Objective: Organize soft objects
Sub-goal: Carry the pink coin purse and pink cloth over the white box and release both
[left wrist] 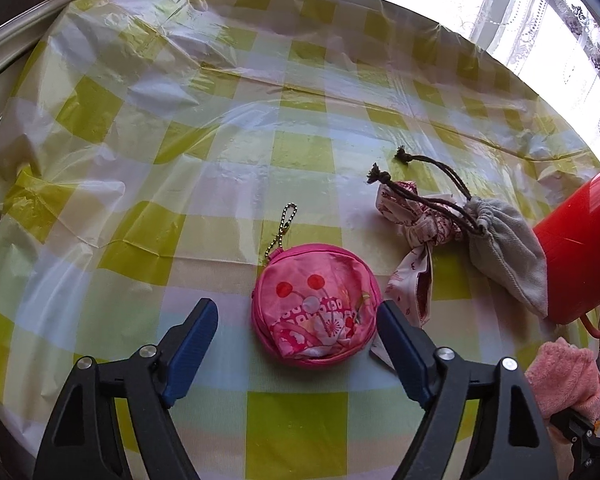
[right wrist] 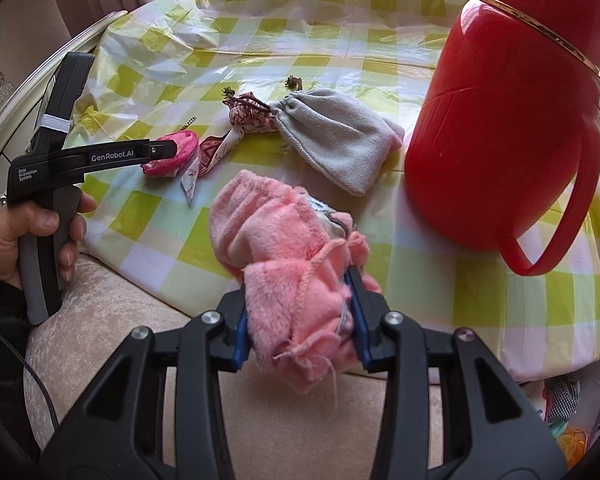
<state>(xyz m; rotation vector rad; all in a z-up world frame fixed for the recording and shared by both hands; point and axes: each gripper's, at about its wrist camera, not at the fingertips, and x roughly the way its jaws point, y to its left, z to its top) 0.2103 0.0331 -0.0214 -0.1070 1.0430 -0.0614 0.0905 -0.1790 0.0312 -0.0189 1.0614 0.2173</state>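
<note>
A round pink zip pouch (left wrist: 315, 307) with a bead chain lies on the checked tablecloth (left wrist: 180, 140), between the open jaws of my left gripper (left wrist: 296, 316), which do not touch it. A grey drawstring bag (left wrist: 504, 248) and a white-and-red patterned cloth (left wrist: 416, 236) lie to its right. My right gripper (right wrist: 300, 300) is shut on a fluffy pink cloth (right wrist: 280, 248) above the table's near edge. That view also shows the grey bag (right wrist: 336, 136), patterned cloth (right wrist: 220, 140), pink pouch (right wrist: 172, 154) and left gripper (right wrist: 168, 150).
A tall red thermos jug (right wrist: 500, 120) with a handle stands at the right of the table, close to the grey bag; it also shows in the left wrist view (left wrist: 580, 248). A beige cushioned seat (right wrist: 140, 320) lies below the table edge. Curtains hang behind.
</note>
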